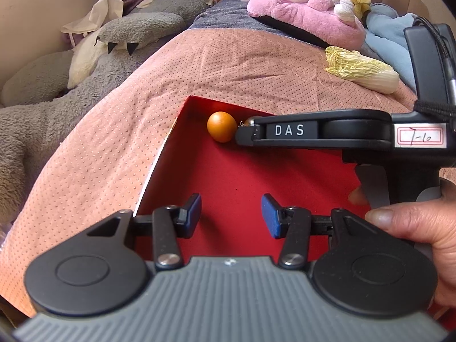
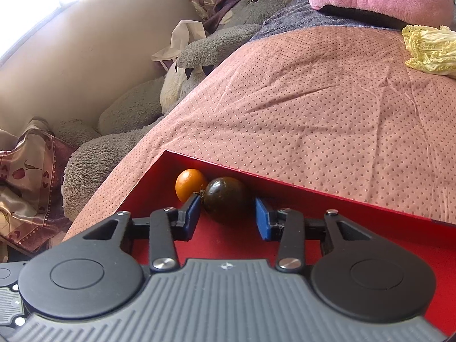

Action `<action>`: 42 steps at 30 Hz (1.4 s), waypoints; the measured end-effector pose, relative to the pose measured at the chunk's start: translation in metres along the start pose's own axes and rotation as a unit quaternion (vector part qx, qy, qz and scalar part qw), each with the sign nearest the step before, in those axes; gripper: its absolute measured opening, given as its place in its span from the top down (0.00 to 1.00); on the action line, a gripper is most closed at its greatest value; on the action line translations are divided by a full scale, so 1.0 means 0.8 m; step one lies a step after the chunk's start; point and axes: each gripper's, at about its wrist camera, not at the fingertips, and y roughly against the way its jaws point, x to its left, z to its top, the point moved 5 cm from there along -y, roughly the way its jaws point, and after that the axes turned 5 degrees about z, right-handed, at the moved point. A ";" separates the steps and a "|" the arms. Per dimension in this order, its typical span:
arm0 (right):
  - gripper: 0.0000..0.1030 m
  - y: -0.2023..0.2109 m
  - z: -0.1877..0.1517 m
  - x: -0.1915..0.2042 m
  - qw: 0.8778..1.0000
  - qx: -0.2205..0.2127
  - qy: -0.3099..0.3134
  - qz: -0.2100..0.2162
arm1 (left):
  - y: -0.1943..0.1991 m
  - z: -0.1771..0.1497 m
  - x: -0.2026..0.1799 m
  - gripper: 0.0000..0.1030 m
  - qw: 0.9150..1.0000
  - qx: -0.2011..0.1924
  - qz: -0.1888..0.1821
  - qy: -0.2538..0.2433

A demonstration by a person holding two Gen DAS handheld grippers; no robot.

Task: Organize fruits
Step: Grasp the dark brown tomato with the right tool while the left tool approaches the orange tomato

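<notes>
A red box (image 1: 256, 176) lies on the pink dotted bedcover. An orange fruit (image 1: 221, 126) sits in its far corner; it also shows in the right wrist view (image 2: 189, 185). A dark round fruit (image 2: 226, 201) lies beside the orange against the box's far wall (image 2: 313, 192). My right gripper (image 2: 228, 218) is open, its blue pads on either side of the dark fruit with small gaps. From the left wrist view the right gripper (image 1: 242, 131) hides most of that fruit. My left gripper (image 1: 230, 215) is open and empty over the red box floor.
A toy napa cabbage (image 1: 362, 69) lies on the bedcover beyond the box, seen also in the right wrist view (image 2: 430, 50). A grey plush toy (image 1: 71, 94) lies along the left side. A pink plush toy (image 1: 307, 8) sits at the back.
</notes>
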 end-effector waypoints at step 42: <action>0.36 0.104 -0.050 -0.058 0.995 -0.025 0.042 -0.089 | -0.030 0.016 -0.033 0.67 0.999 -0.007 0.031 0.003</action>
